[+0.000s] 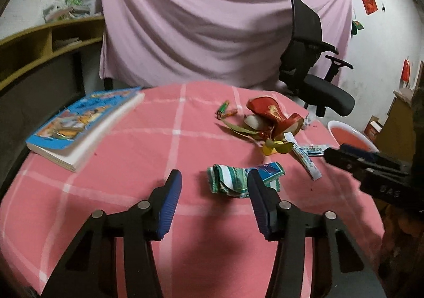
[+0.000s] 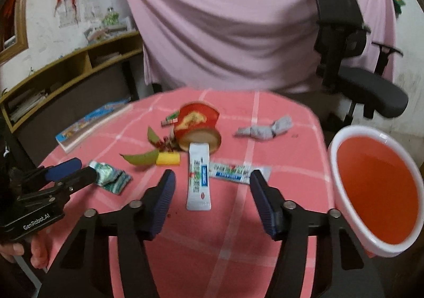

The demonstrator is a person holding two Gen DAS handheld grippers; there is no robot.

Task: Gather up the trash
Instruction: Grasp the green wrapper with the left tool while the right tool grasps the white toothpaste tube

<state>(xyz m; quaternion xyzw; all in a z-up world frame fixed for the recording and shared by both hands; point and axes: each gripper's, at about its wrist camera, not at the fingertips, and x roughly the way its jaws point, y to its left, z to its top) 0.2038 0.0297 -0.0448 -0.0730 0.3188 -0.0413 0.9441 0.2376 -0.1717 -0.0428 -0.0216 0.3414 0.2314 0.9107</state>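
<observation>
Both tools are over the pink checked table (image 2: 228, 258), and nothing looks collected so far. The left tool (image 1: 214, 178) has its jaws apart and empty, with the crumpled green-and-white wrapper (image 1: 233, 181) lying just ahead of the tips, partly behind the right-hand finger. The right tool (image 2: 212, 178) is also parted and holds nothing; the white toothpaste tube (image 2: 198, 181) lies flat on the cloth ahead of its gap, not touched by either pad. Just beside the tube lies a flat white-and-blue sachet (image 2: 238, 172).

Further out: a yellow block (image 2: 168, 159), green leaf-like scraps (image 2: 140, 159), a tipped red round container (image 2: 197, 123) and a twisted grey wad (image 2: 265, 127), all loose on the table. Small batteries (image 1: 228, 111) sit near the far edge. The pink basin (image 2: 376, 186) off the table's right side looks empty, judging by its bare inside. So the whole job remains, I'd say: every piece is yet to go in. The book (image 1: 84, 123) at left is likely not trash.
</observation>
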